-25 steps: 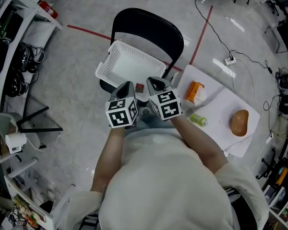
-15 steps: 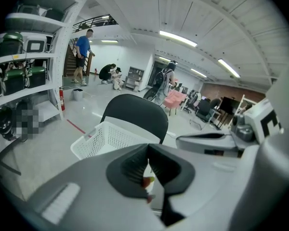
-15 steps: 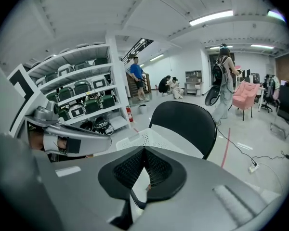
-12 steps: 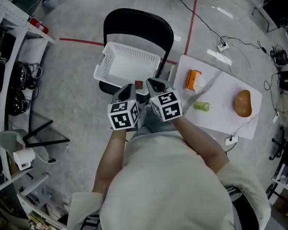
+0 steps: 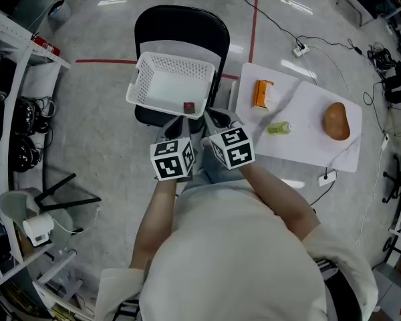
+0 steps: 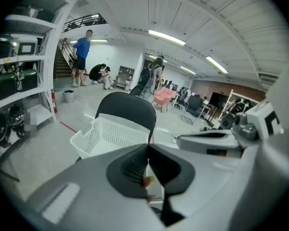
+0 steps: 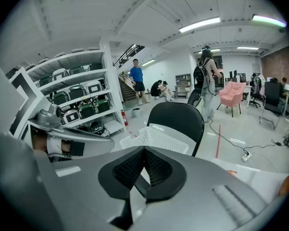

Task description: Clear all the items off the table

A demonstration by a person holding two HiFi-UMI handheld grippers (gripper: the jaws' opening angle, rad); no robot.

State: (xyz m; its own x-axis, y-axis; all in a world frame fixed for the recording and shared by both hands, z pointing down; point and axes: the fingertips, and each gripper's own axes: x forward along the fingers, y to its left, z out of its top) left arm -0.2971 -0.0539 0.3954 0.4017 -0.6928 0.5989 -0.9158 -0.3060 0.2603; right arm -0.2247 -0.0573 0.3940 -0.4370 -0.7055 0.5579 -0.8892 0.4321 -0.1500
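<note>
Just below the white basket [image 5: 167,89], as the head view shows it, the left gripper [image 5: 177,121] and the right gripper [image 5: 217,118] are side by side, close together. Their tips point toward the near rim of the basket. Each gripper view shows its own jaws pressed fully together with nothing between them, so both grippers are empty.

The basket sits on the seat of a black chair [image 5: 180,25]. Inside the basket, near the rim closest to the grippers, lies one small red item [image 5: 189,107]. Only the head view shows this item; in both gripper views the inside of the basket cannot be seen.

Just beside the basket, on its right, stands a white table [image 5: 307,156]. Three things lie on the table. An orange box [image 5: 260,93] is nearest to the basket, a small green bottle [image 5: 279,128] lies on its side farther right, and a brown potato [image 5: 336,121] is farthest from the basket. The right gripper view gives only the edge of the table.

The gripper views add what is beyond the basket. There is an open hall with people [image 7: 137,83] well apart from it, and left of it a metal shelf [image 7: 77,100] with dark equipment.
</note>
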